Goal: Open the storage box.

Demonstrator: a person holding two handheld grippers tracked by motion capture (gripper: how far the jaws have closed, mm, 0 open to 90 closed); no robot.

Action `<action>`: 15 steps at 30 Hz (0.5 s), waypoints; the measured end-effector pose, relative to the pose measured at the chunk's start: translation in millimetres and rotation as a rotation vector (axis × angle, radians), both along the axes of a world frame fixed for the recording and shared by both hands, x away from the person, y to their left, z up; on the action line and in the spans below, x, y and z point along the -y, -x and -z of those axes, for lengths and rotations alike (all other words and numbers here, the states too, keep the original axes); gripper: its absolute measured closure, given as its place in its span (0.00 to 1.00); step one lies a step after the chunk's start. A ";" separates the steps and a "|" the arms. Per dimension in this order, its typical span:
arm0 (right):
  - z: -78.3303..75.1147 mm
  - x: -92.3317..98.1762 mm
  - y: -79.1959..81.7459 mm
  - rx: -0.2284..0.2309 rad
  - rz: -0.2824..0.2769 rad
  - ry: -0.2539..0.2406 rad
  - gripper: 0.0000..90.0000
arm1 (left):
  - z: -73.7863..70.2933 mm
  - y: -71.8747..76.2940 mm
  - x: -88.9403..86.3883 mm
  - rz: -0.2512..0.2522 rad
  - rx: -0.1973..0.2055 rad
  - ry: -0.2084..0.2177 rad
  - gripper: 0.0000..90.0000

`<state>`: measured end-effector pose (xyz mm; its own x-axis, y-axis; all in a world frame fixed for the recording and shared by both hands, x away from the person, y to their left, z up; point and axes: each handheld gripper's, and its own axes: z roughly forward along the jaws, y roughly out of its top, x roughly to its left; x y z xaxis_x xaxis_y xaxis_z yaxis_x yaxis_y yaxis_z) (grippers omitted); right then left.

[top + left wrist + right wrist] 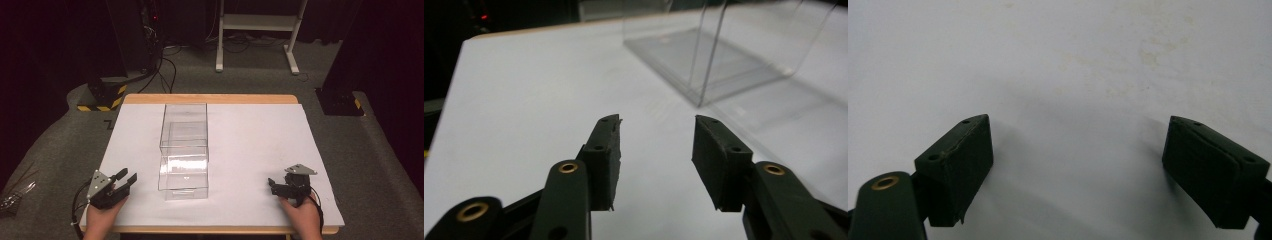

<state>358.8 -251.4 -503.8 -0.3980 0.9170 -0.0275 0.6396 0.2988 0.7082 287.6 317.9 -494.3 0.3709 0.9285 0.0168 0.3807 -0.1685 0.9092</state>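
High view: clear box on the surface, likely light, rigid, slippery; grip a wall edge. Left gripper and right gripper gape, empty.

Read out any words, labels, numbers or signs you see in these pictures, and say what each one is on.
No readable text.
A dark mark on the floor by the table's far left corner is too blurred to read.
The clear box, the white sheet and both claws carry no lettering.
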 end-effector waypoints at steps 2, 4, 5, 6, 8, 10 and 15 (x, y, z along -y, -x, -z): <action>0.0 0.0 0.0 0.000 0.000 0.000 0.14 | 3.9 -2.5 2.6 -0.012 -0.025 -0.053 0.58; 0.0 0.0 0.0 0.000 0.000 0.000 0.14 | 6.8 -5.0 4.3 -0.014 -0.059 -0.078 0.56; 0.0 0.0 0.0 0.000 0.000 0.000 0.14 | 7.8 -6.9 5.4 -0.017 -0.081 -0.084 0.55; 0.0 0.1 0.0 0.000 0.000 0.000 0.14 | 8.2 -8.3 5.9 -0.020 -0.092 -0.091 0.54; 0.0 0.1 0.0 0.000 0.000 -0.001 0.14 | 9.0 -11.0 6.8 -0.027 -0.118 -0.103 0.51; 0.0 0.0 0.0 0.000 0.000 -0.001 0.14 | 11.1 -16.3 8.0 -0.026 -0.187 -0.106 0.43; 0.1 0.0 0.0 0.000 0.000 -0.001 0.14 | 13.5 -23.3 9.9 -0.021 -0.272 -0.106 0.34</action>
